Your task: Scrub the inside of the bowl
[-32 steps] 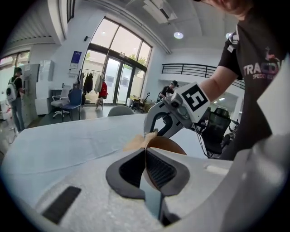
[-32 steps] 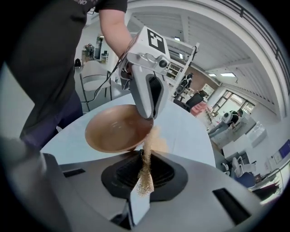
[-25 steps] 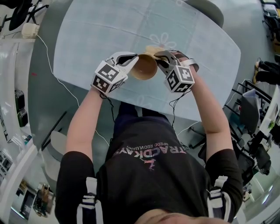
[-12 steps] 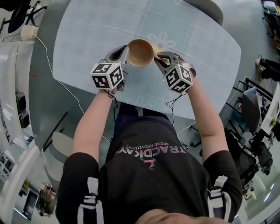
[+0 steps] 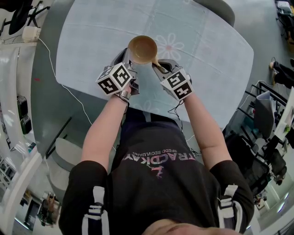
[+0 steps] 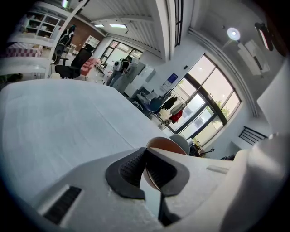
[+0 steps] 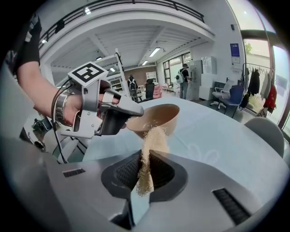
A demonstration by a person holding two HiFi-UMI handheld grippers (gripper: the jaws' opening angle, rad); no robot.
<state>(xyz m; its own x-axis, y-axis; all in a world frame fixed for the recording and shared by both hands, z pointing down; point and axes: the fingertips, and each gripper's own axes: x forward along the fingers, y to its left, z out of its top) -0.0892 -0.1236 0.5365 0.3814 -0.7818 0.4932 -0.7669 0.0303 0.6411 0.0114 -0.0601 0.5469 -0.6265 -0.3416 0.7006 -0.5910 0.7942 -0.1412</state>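
A light brown wooden bowl (image 5: 142,49) hangs upright above the table, its rim pinched in my left gripper (image 5: 129,58), which is shut on it. From the left gripper view only the bowl's rim (image 6: 163,144) shows past the black pads (image 6: 131,167). My right gripper (image 5: 158,66) sits just right of the bowl, shut on a tan fibrous scrubber (image 7: 148,156). The scrubber's tip stands up beside the bowl's outer wall (image 7: 154,118), outside its hollow. In the right gripper view the left gripper (image 7: 118,113) grips the bowl's near-left rim.
A pale blue tablecloth with a flower print (image 5: 173,46) covers the round table (image 5: 92,36). A grey chair (image 5: 220,9) stands at the far side. A white cable (image 5: 59,78) runs along the floor at left. Chairs and people stand far off in the hall.
The bowl has been carried away from me and turned upright, so its opening faces up. Both grippers moved closer together and to the left; the scrubber is out of the bowl.
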